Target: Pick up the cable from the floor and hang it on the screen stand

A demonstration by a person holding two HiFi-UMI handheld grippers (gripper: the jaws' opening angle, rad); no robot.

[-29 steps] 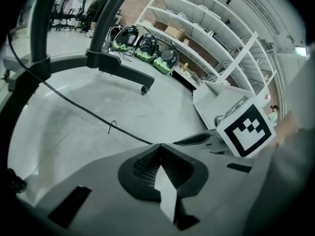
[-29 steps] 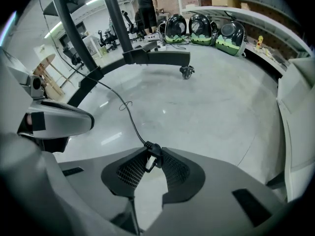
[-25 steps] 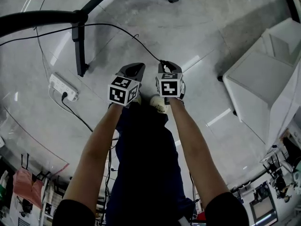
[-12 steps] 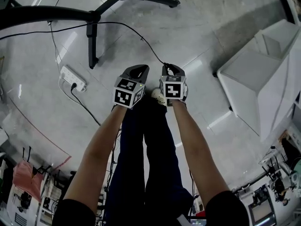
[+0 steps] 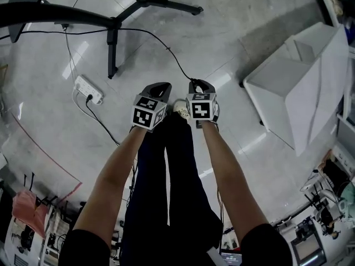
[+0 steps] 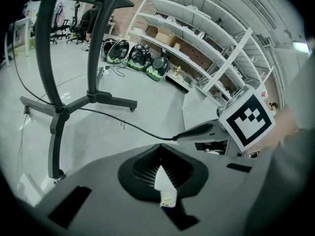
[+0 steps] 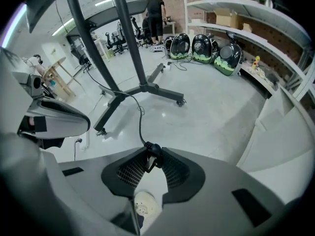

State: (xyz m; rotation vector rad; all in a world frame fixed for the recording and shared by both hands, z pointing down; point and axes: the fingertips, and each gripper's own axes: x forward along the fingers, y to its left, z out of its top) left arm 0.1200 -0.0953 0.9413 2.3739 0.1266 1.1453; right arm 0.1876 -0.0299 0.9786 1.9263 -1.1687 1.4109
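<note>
A thin black cable runs from the black screen stand down to my right gripper, which is shut on the cable's plug end. In the right gripper view the plug sits pinched at the jaw tips, and the cable trails away toward the stand's base. My left gripper hangs just left of the right one, shut and holding nothing. In the left gripper view the cable passes beyond its tips, and the stand's pole rises at left.
A white power strip with its own lead lies on the floor at left. White boxy furniture stands at right. Shelving and dark green-trimmed cases line the far wall. A person stands far off. My shoe is below the grippers.
The view has shifted over the floor: the stand's legs and the white furniture have slid leftward. Both grippers stay side by side, the right still holding the cable end.
</note>
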